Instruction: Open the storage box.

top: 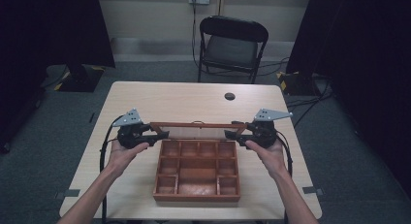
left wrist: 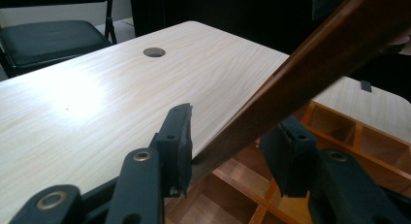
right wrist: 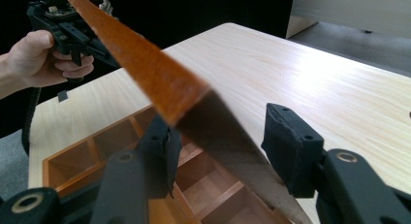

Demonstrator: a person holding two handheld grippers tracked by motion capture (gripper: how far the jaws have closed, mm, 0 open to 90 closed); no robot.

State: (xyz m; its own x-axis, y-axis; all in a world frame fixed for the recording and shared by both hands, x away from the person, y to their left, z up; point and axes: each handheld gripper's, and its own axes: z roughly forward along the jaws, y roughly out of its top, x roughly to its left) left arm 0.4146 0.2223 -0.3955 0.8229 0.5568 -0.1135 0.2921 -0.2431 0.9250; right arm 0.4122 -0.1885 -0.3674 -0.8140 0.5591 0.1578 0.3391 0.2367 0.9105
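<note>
A brown wooden box (top: 196, 197) with several open compartments sits on the table, near the front edge. Its hinged lid (top: 194, 125) stands raised along the box's far side. My left gripper (top: 162, 136) is at the lid's left end, and in the left gripper view the lid's frame (left wrist: 310, 64) runs slanting between the jaws, with both pads (left wrist: 177, 141) against it. My right gripper (top: 231, 133) is at the right end, and the lid (right wrist: 145, 73) crosses between its pads (right wrist: 291, 151) in the same way, touching them.
The pale wooden table (top: 184, 98) has a round cable hole (top: 229, 96) near its far edge. A black folding chair (top: 232, 44) stands beyond the table. Dark curtains hang at both sides, and cables lie on the grey floor at the right.
</note>
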